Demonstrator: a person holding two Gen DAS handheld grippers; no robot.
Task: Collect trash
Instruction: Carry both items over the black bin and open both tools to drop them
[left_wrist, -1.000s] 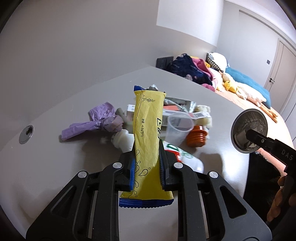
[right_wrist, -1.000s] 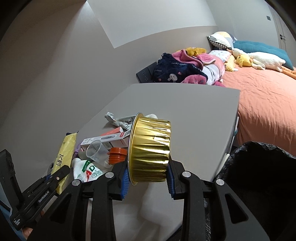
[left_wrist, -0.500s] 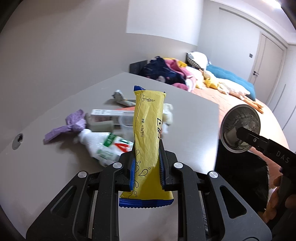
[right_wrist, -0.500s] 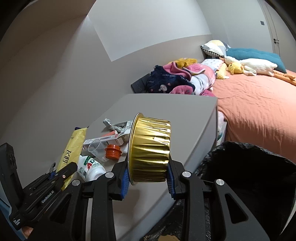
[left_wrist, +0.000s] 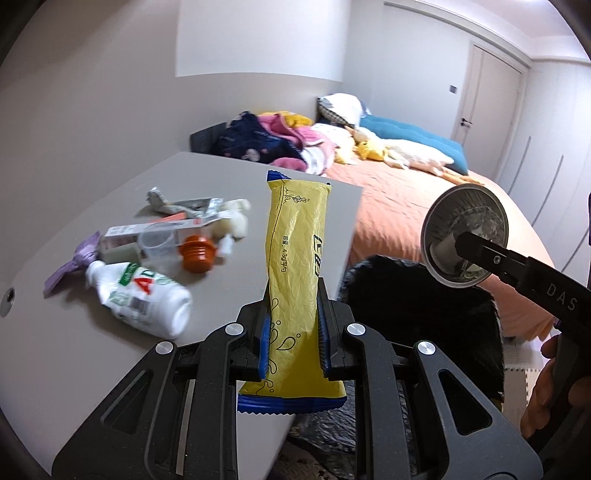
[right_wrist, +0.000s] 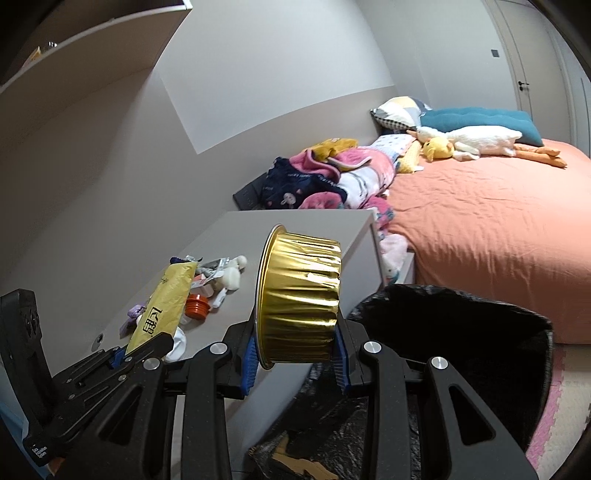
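My left gripper (left_wrist: 293, 341) is shut on a yellow snack wrapper (left_wrist: 295, 266) and holds it upright over the table's right edge. It also shows in the right wrist view (right_wrist: 166, 306). My right gripper (right_wrist: 295, 360) is shut on a gold foil cup (right_wrist: 301, 301), held on its side above the black trash bag (right_wrist: 461, 332). In the left wrist view the foil cup (left_wrist: 467, 238) hangs over the bag (left_wrist: 421, 295). More trash lies on the grey table (left_wrist: 92, 369): a white bottle (left_wrist: 142, 299), an orange cap (left_wrist: 195, 254), a clear cup (left_wrist: 157, 243), a purple wrapper (left_wrist: 74, 260).
A small carton (left_wrist: 147, 230) and crumpled foil (left_wrist: 177, 203) lie further back on the table. A bed with an orange sheet (right_wrist: 480, 229), clothes and plush toys stands behind the bag. A grommet hole (left_wrist: 8, 295) is at the table's left.
Both grippers have swung right with their loads, away from the trash pile. The black bag has come into view below both of them.
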